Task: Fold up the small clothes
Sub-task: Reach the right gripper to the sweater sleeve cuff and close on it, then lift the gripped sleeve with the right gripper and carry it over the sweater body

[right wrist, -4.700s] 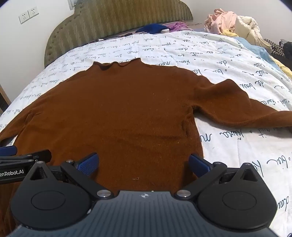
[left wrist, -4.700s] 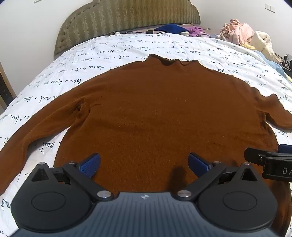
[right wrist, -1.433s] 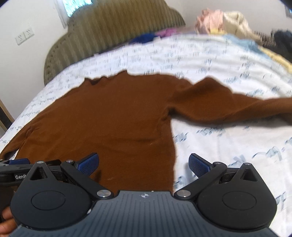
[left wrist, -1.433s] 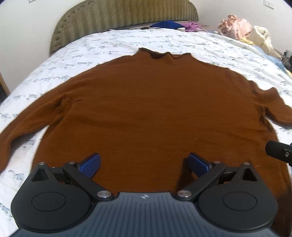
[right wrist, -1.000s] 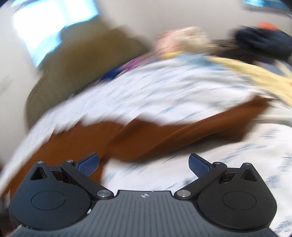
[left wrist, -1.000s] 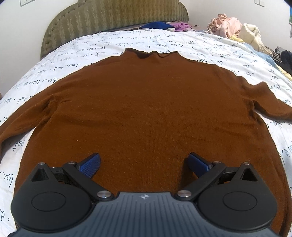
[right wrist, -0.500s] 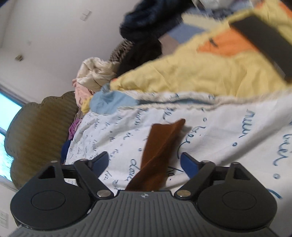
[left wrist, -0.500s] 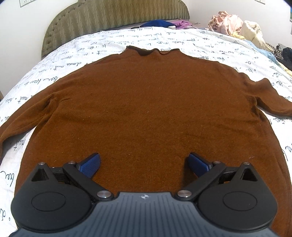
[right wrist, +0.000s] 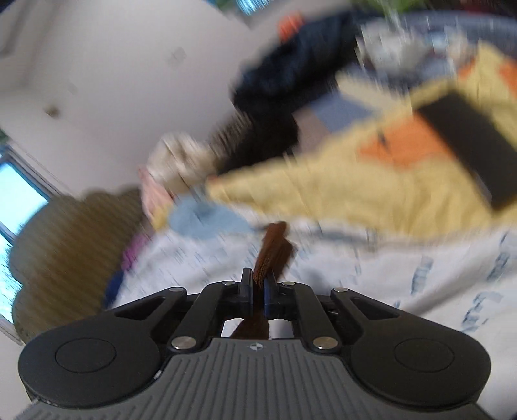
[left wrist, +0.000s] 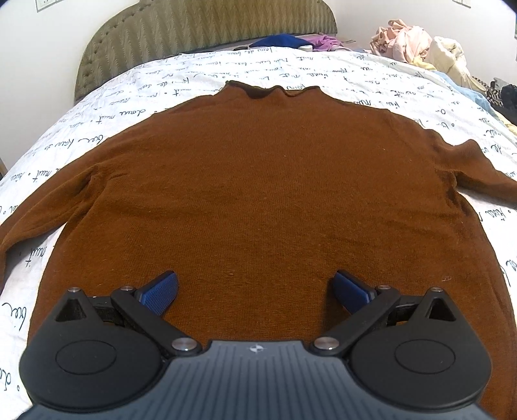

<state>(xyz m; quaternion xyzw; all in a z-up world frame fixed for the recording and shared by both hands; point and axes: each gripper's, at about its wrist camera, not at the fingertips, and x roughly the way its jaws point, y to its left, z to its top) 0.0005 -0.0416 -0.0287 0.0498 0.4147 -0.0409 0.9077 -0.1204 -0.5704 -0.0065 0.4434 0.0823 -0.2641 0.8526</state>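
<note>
A brown sweater (left wrist: 258, 181) lies flat on the white bedsheet (left wrist: 226, 68), neck toward the headboard, both sleeves spread out. My left gripper (left wrist: 255, 287) is open and hovers over the sweater's lower hem, touching nothing. In the right wrist view my right gripper (right wrist: 257, 290) is shut on the end of the sweater's right sleeve (right wrist: 273, 248), whose cuff sticks out past the blue pads. That view is tilted and blurred.
A pile of clothes (left wrist: 416, 42) sits at the bed's far right, with blue and purple garments (left wrist: 290, 40) by the green headboard (left wrist: 200, 29). A yellow and orange garment (right wrist: 387, 181) and a dark one (right wrist: 290, 71) lie past the sleeve end.
My right gripper swung out to the sweater's right sleeve end and closed on the cuff. The left gripper stayed open over the hem, almost still.
</note>
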